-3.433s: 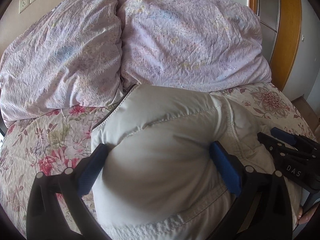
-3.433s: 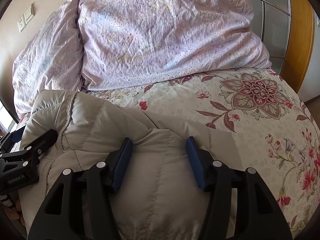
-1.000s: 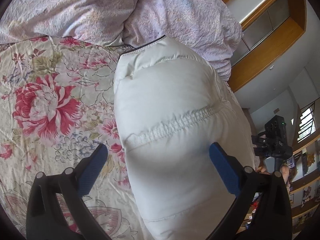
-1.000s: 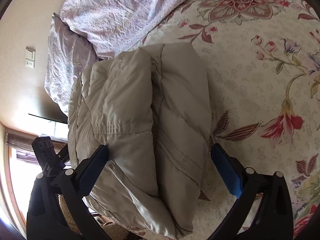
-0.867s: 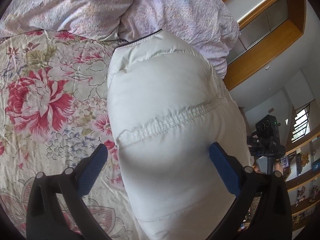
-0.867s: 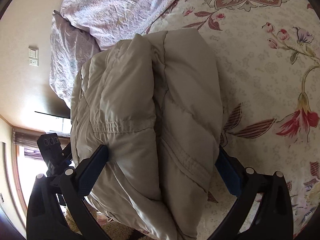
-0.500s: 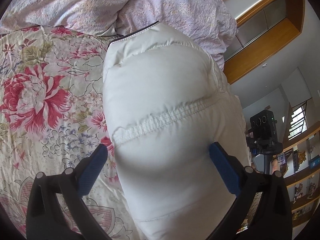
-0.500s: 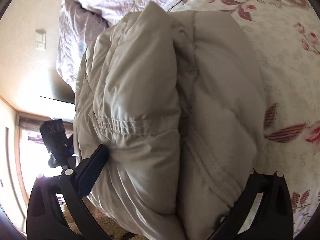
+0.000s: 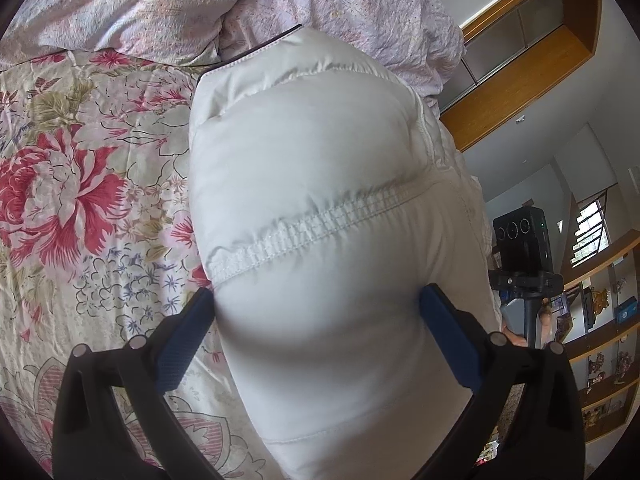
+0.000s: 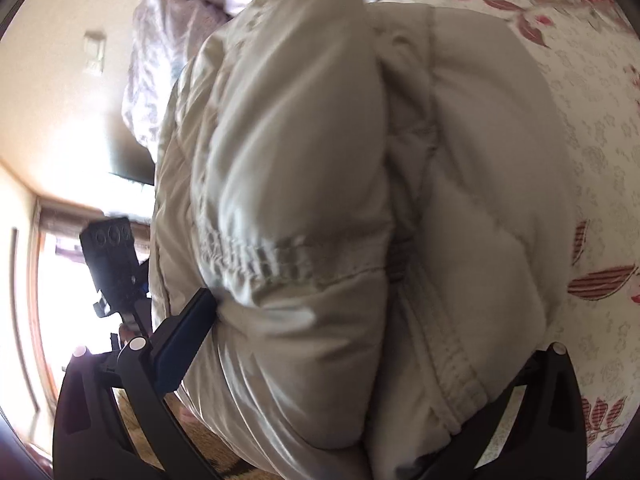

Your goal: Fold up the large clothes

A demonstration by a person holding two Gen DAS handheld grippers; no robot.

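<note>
I am folding a big puffy coat (image 9: 320, 216) on the bed (image 9: 92, 208). It is a soft white coat, and it is already folded up into a fat bundle. The bundle lies on the flowery bed cover, with its far end right by the pink pillows (image 9: 168, 4).

My left gripper (image 9: 316, 316) is open wide. Its two blue fingers (image 9: 182, 344) sit on each side of the near end of the coat, and both press into the puffy cloth. So this tool is hugging the coat across its width, not pinching a thin edge.

My right gripper (image 10: 372, 320) is open wide too. One blue finger (image 10: 180, 340) pushes into the side of the coat. The other finger is hidden under the cloth, so I cannot see it touch. In this view the coat (image 10: 360, 200) looks like two thick rolls lying side by side with a crease between them. The picture is a bit blurry.

I think most of the folding is done. The coat is no longer spread out flat; it is one chunky pack. What I think is left is to squeeze it and tidy it, or put it where it belongs. The coat is full of air, so it may puff open again if I let go too fast.
</note>
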